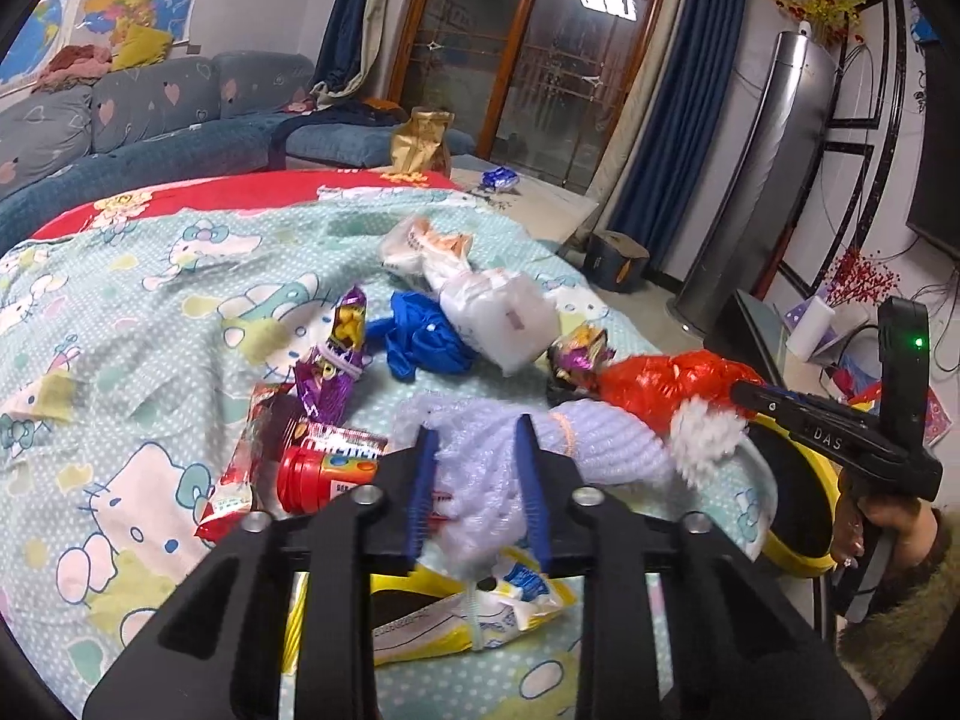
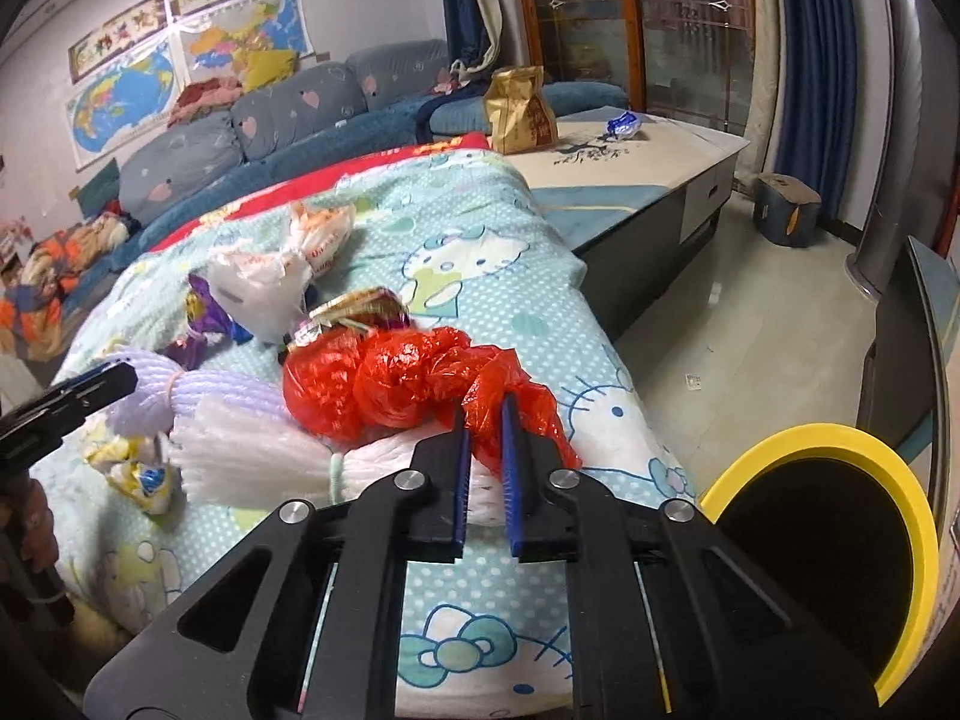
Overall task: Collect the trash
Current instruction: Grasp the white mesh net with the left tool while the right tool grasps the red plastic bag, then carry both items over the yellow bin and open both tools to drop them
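A crumpled red plastic bag point(image 2: 408, 384) lies on the bedspread point(image 2: 480, 276) just right of a lilac foam net point(image 1: 480, 450), near the yellow-rimmed bin point(image 2: 840, 438).

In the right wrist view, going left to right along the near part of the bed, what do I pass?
left gripper → lilac foam net → red plastic bag, pinched by the right gripper → yellow-rimmed bin, off the bed's edge.
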The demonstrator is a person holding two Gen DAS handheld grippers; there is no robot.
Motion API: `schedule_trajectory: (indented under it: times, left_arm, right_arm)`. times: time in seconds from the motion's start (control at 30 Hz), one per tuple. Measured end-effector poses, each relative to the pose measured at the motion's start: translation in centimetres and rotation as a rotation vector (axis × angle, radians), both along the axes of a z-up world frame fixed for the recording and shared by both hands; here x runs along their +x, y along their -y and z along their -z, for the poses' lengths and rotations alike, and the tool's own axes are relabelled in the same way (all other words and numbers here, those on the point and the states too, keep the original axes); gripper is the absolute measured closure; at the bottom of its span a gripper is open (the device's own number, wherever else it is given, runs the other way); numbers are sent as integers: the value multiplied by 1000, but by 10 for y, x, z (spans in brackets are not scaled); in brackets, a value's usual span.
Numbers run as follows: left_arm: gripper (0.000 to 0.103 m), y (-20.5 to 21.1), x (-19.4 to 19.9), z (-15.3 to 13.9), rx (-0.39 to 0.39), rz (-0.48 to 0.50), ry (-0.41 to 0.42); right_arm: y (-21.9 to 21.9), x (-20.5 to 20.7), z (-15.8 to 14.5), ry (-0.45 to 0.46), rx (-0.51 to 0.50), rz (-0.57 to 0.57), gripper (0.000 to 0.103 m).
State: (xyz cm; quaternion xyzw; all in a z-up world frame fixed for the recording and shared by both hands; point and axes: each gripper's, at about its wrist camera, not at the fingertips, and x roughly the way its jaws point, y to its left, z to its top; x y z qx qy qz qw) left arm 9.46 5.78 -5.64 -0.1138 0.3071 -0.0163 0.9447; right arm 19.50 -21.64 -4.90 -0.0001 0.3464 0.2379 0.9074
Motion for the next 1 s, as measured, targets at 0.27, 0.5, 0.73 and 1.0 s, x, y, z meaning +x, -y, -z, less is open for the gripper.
schedule_trajectory:
  times: [0.27,0.5,0.73,1.0]
  left_arm:
    - [84,4,-14,-38,31,-3,119]
    - [84,7,-21,-63,52,-16,182]
    - [84,28,-17,-70,56,31,193]
    - [84,67,-6,-67,69,119,191]
  right_arm:
    - [9,-6,-19,45,57,19,99]
    - [20,-8,-32,92,84,70,100]
    - [37,-13,-43,129,104,125,100]
    - [66,-18,-47,140,118,200,101]
